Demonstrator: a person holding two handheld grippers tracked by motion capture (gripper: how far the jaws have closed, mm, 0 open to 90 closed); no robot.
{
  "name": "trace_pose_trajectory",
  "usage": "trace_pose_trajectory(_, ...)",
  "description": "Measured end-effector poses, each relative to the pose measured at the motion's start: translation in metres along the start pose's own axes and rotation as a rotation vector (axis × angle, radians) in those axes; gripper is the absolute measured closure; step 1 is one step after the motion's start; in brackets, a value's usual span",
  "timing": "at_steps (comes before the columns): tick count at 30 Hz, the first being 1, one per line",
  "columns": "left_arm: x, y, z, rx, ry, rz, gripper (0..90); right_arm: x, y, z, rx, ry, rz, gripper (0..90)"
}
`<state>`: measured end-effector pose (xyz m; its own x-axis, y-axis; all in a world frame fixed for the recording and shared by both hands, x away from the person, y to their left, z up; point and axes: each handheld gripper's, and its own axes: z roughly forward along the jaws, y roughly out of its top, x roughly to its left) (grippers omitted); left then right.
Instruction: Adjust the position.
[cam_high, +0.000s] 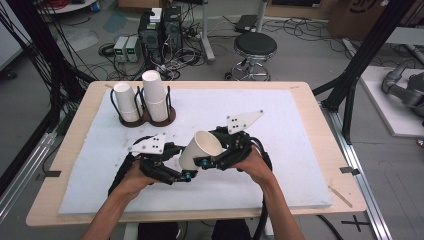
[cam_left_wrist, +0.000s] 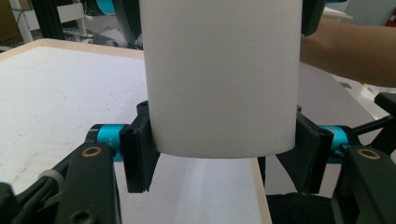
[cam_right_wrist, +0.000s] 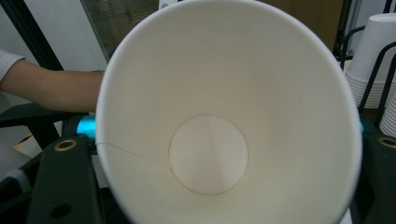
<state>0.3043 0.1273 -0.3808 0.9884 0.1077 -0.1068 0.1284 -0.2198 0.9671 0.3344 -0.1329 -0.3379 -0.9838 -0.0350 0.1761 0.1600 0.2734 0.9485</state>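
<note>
Both claws, left claw (cam_high: 186, 175) and right claw (cam_high: 201, 163), clamp one paper cup (cam_high: 200, 149) above open mat (cam_high: 280, 165).

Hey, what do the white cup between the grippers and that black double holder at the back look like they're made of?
White cup: it looks like paper with a matte finish. A thin side seam and a glued round base disc show inside it in the right gripper view.

Black double holder: probably thin black wire loops, likely metal, rising from a dark brown base that may be wood. It is too small to tell.

Both grippers: black frames, cyan cylinders by the jaws, brass-ringed screw holes, white plates dotted with screws. Forearms bare.
</note>
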Motion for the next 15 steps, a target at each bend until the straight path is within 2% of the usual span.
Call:
trace_pose_trajectory(5, -0.0004, -0.0001, -0.0003, 0.007, 0.002, -0.002, 36.2, 0.0003, 0.0002, 0.0003, 0.005, -0.002, -0.003, 28.6)
trace_pose_trajectory(7, -0.0005, 0.0000, -0.0007, 0.003, -0.002, -0.020, 35.0, 0.0007, 0.0003, 0.0005, 0.006, -0.002, 0.002, 28.6)
trace_pose_trajectory(8, -0.0005, 0.0002, -0.0006, 0.004, 0.013, -0.017, 28.2, 0.0010, 0.0003, 0.0004, 0.006, -0.009, -0.002, 28.6)
trace_pose_trajectory(9, -0.0009, 0.0002, -0.0008, 0.012, 0.037, -0.024, 16.3, 0.0014, 0.0006, -0.0003, 0.007, -0.021, -0.007, 28.7)
trace_pose_trajectory(11, 0.0010, -0.0002, -0.0021, 0.032, 0.069, -0.049, 5.1, 0.0011, 0.0007, -0.0028, -0.006, -0.023, -0.003, 28.7)
trace_pose_trajectory(12, 0.0019, -0.0007, -0.0036, 0.031, 0.077, -0.063, 1.7, 0.0010, 0.0009, -0.0042, -0.009, -0.034, -0.003, 28.7)
trace_pose_trajectory(15, 0.0028, -0.0013, -0.0069, 0.037, 0.080, -0.068, 1.7, 0.0006, 0.0009, -0.0070, -0.005, -0.044, 0.002, 28.7)
